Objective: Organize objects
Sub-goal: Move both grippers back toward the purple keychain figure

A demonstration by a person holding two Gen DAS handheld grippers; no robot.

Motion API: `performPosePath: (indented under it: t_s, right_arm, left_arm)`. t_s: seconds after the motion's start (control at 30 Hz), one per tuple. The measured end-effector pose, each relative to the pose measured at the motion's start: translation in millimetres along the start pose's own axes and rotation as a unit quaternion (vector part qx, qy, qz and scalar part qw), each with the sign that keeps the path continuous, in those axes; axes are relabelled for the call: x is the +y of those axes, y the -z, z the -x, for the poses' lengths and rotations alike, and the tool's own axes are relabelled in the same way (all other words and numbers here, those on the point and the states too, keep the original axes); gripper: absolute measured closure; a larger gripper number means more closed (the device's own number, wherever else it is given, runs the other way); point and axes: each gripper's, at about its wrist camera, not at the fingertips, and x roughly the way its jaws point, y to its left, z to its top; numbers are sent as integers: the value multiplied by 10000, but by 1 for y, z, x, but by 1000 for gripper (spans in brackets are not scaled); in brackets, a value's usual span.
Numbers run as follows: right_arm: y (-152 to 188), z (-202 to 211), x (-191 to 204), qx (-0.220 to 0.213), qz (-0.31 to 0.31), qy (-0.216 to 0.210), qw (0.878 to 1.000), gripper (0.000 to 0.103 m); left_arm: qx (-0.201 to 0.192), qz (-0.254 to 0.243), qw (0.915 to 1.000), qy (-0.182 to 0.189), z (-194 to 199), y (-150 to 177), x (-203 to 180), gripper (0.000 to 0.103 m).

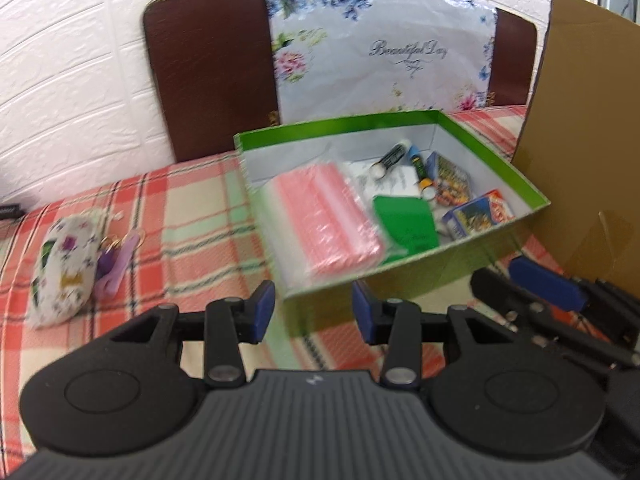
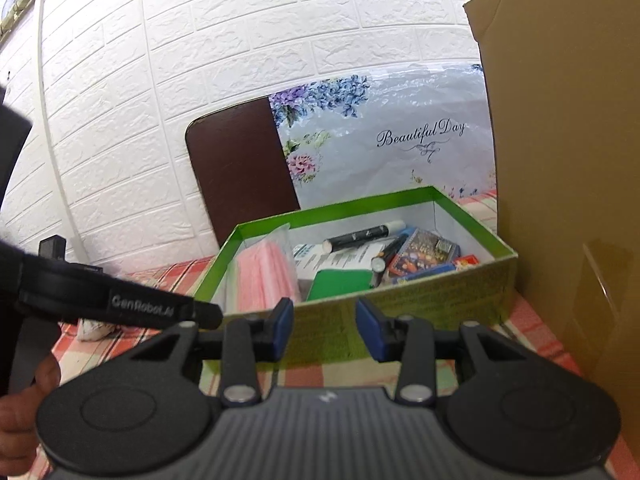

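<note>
Where plaid cloth (image 1: pixel 192 216) spreads, rectangular green cardboard box (image 1: pixel 500 184) holds glossy pink packet (image 1: pixel 324 216).

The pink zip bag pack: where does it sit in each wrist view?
Left wrist: pink zip bag pack at picture centre, in the left half of the green box.
Right wrist: same pack left of centre, against the box's left wall.
Shared landmark: the "Beautiful Day" floral sheet behind the box.

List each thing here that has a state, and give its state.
green box: open, no lid on, holding things
pink bag: lying in the box, leaning over its near edge
floral pouch: closed, on the cloth outside the box
left gripper: open, empty
right gripper: open, empty
</note>
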Motion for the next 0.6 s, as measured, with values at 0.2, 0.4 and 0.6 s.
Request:
performPosePath:
  t_s: [0.2,0.4,0.6]
  right_arm:
    - [4,10,25,28,296,-156,9994,67]
    - [10,14,53,112,623,-356,9974,67]
    - [17,12,81,257,931,-516,9940,67]
  left_arm:
    - [44,154,9995,-273,9,16,23,58]
    - [34,320,9980,-546,16,33,51,57]
    - [79,518,9959,-739,14,47,80,56]
